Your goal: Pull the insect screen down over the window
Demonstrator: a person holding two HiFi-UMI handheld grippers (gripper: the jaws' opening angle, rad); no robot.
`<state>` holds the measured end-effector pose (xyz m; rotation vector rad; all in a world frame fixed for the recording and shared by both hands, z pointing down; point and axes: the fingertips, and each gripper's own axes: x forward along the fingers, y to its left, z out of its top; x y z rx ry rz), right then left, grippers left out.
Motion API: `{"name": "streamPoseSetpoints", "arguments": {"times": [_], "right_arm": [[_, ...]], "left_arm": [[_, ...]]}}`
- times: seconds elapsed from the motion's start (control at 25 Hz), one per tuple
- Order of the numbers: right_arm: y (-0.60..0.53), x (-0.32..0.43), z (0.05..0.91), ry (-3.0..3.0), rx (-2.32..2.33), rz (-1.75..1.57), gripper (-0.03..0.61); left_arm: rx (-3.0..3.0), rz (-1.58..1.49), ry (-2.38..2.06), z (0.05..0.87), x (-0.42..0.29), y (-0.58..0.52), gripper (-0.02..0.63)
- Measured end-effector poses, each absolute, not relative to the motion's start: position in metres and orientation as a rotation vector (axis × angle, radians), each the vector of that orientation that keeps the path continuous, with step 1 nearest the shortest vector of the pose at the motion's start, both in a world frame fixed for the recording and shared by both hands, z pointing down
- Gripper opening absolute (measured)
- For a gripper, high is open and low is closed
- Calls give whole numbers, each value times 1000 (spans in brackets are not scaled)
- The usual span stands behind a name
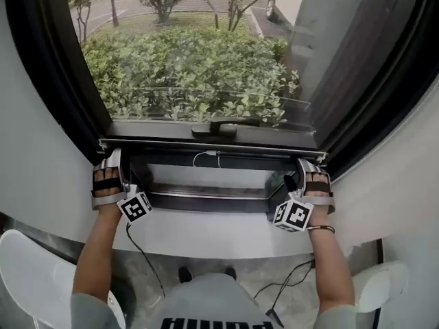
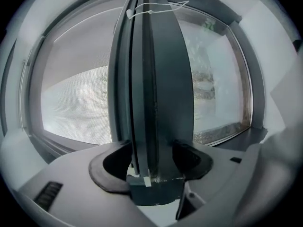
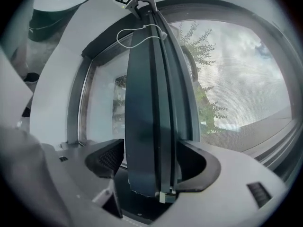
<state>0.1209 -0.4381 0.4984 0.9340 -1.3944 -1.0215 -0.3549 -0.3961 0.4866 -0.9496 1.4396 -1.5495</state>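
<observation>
The insect screen (image 1: 192, 60) covers the window down to its dark bottom bar (image 1: 212, 144), which sits low, just above the inner frame. My left gripper (image 1: 112, 160) is at the bar's left end and my right gripper (image 1: 309, 164) at its right end. In the left gripper view the bar (image 2: 151, 79) stands between the jaws of the left gripper (image 2: 154, 162), with a thin gap at the left pad (image 2: 113, 167). In the right gripper view the right gripper (image 3: 151, 167) is shut on the bar (image 3: 151, 103). Mesh (image 3: 246, 93) shows beside it.
A dark handle (image 1: 223, 127) sits mid-bar, with a white cord (image 1: 206, 157) under it. The white sill (image 1: 206, 233) lies below the grippers, and a black cable (image 1: 142, 251) hangs off it. White chairs (image 1: 20, 273) (image 1: 377, 286) flank the person. Shrubs fill the view outside.
</observation>
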Motion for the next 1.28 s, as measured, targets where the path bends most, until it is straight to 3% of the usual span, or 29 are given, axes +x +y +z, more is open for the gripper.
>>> {"name": "streamPoseSetpoints", "arguments": {"times": [0.52,0.92,1.04,1.16,1.24,1.28], "right_arm": [[-433,124,496,-1366,945,-1035,359],[-402,108,487,-1541,1043,-959,359],[-386,95,487,-1703,1122,-842,357],[-370,77,486,-1896,1201,-674,356],[-360,65,485,-2021,1243,-560,313],[-354,59,484,-2077,1260,-511,263]], "left_arm": [[-941,-1528,1423,488,-354,-391,282],[-1303,-1227,1730,487,-329,-350,271],[-1521,-1003,1882,476,-309,-333,222],[-1704,-776,1983,465,-283,-321,113],[-1823,-647,2046,463,-266,-314,54],[-1878,-594,2074,462,-259,-311,29]]}}
